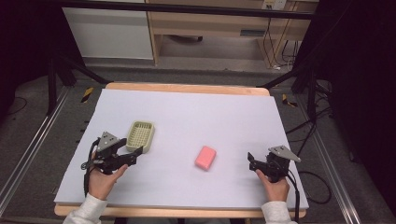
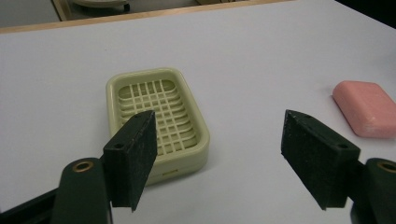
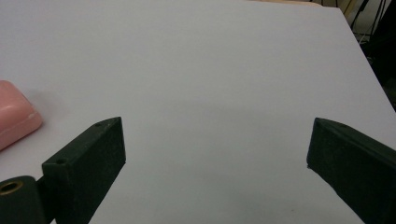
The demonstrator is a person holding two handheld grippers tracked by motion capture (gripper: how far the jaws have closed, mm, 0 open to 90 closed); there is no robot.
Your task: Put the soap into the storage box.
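Our left gripper hovers low over the table with its jaws spread wide and nothing between them; in the left gripper view one jaw sits just in front of the near end of the soap dish. Our right gripper rests near the table's right edge, its jaws likewise spread and empty, with bare table ahead of them.

The soap dish lies flat just beyond the left gripper, on the left part of the table. It looks like a light, stiff plastic tray with a slotted grid floor and a raised rim. We judge that it would slide easily on the smooth sheet if nudged, so a pinch across its short width, on the two long rims, seems the safest hold. Its long axis runs roughly away from us, tilted slightly to the right at the far end.

The bar of soap lies between the two grippers, well apart from the dish and nearer to our right hand; it shows at the right of the left gripper view and at the left edge of the right gripper view. We expect it to be solid, fairly dense and slick, with rounded edges, so the jaws should close on its two long flat sides, gently enough not to dent it. Its long axis points away from us, leaning to the right.
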